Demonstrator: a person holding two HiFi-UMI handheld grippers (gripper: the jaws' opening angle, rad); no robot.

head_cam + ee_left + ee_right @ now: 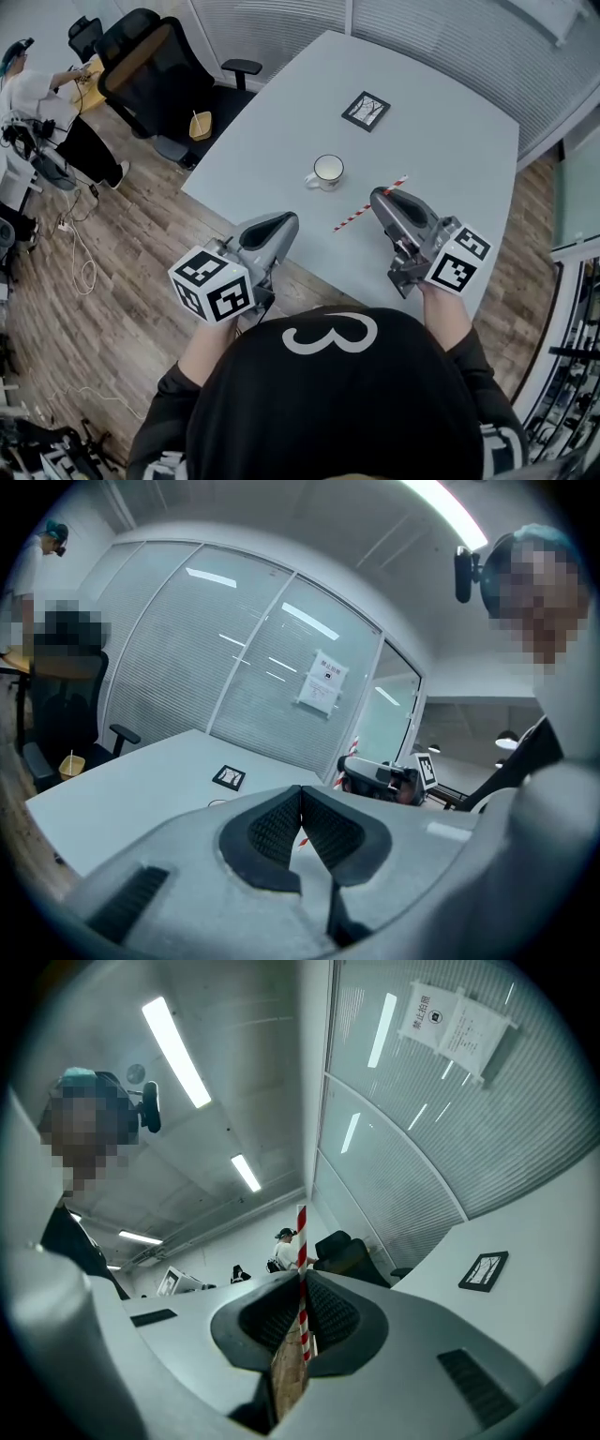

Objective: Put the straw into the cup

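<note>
While the left gripper (279, 225) is held at the table's (441, 141) near edge, jaws pressed together on nothing, the red-and-white straw (361, 212) is clamped in the right gripper (382, 199), slanting above the tabletop. The white cup (327, 172) is seen upright near the straw, ringed by open tabletop.

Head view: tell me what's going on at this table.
A person holds a two-jaw gripper in each hand at a pale grey table. The right gripper is shut on a red-and-white striped paper straw. The left gripper is shut and empty. A white ceramic cup stands on the table beyond both grippers; the straw is not yet in it.
</note>
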